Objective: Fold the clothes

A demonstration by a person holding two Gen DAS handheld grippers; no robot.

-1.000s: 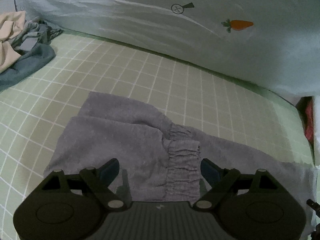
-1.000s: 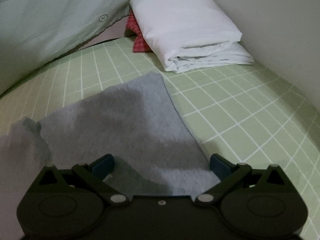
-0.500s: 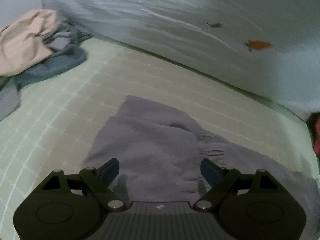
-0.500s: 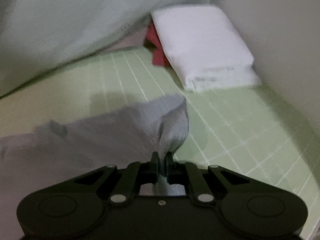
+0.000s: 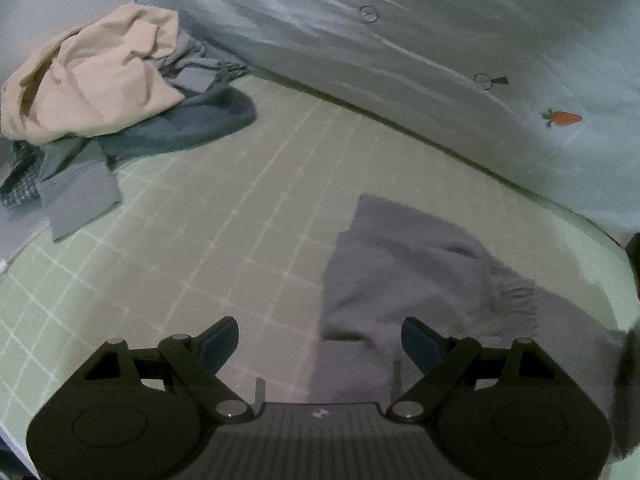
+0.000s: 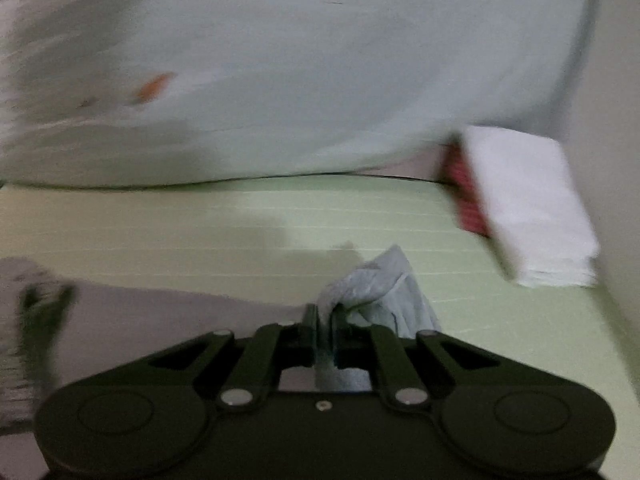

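Right gripper jaws, wide apart a second earlier, were found clamped on corner of grey garment; pinched cloth was raised off bed, rest left lying on green checked sheet. Left gripper jaws were kept apart, nothing held, swung leftward so garment's edge lay between them. Fold judged under way, corner likely to be carried across. Unfolded pile seen far left
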